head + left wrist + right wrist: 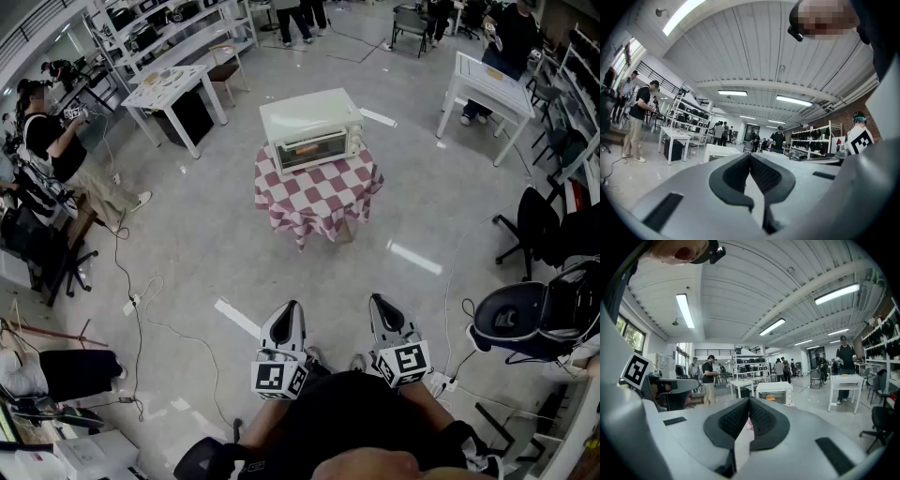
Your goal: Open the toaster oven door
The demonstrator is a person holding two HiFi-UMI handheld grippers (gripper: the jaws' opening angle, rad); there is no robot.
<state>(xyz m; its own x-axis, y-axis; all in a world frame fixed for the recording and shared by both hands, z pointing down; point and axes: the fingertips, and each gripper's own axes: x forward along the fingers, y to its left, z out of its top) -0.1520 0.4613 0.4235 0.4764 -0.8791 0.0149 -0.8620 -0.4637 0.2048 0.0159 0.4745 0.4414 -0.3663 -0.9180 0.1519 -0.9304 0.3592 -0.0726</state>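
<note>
Grey plastic with black ribbed pads: left hand-held gripper (290,311), jaws pressed together, nothing between them. Equally closed and empty, the right hand-held gripper (381,302). Confirmed from close by on the left hand-held gripper (750,158) and the right hand-held gripper (747,403), each in its own view. Held side by side, low and close to the body, both pointing forward over the bare grey floor (187,253).

Farther out, straight ahead and well apart from both: a cream toaster oven (311,129), standing on a small surface (319,202) covered with a red-and-white chequered cloth. Glass door (308,152) still shut, facing back toward the grippers. Long axis of the door running left to right across the head view, slightly tilted, so to be met nearly square-on. Knob panel (354,139) at the door's right end. Handle too small to make out; probably along the upper edge.

Judged by position: almost in line with the left one, a little to the left of the right one. Seen also just above the right jaws as the toaster oven (774,393) in the right gripper view. Neither side clearly nearer. Needed first a walk forward, then an opening of the jaws before any grasp.
</note>
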